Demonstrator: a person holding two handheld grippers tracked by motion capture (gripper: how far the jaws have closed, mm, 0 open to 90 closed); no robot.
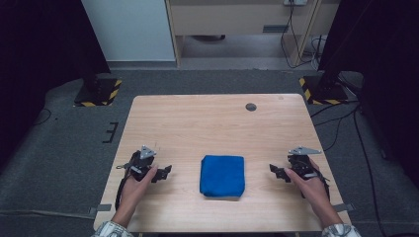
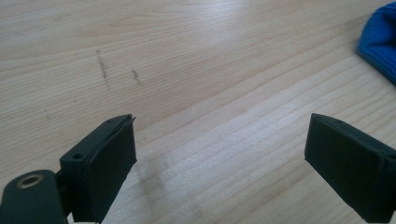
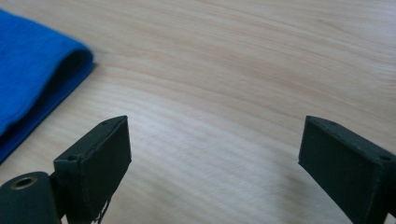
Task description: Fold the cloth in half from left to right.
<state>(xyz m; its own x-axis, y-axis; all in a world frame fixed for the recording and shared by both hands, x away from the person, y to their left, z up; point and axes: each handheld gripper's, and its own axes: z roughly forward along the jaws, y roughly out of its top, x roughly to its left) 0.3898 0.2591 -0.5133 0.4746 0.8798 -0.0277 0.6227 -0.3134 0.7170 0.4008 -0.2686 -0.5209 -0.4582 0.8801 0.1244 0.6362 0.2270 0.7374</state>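
Note:
A folded blue cloth (image 1: 223,176) lies flat near the front middle of the wooden table (image 1: 212,123). My left gripper (image 1: 165,172) rests low over the table to the cloth's left, held by a hand, jaws pointing toward the cloth. In the left gripper view the gripper (image 2: 219,154) stands open over bare wood, with the cloth's edge (image 2: 380,42) at the top right. My right gripper (image 1: 274,171) sits to the cloth's right, also apart from it. In the right gripper view that gripper (image 3: 212,158) is open with nothing between its jaws, and the cloth's fold (image 3: 32,79) is at the left.
A small dark round grommet (image 1: 251,106) is set in the table's far right part. Black stands with yellow-striped bases (image 1: 99,91) (image 1: 323,89) flank the table on the grey floor. Cables (image 1: 341,123) trail on the floor at the right.

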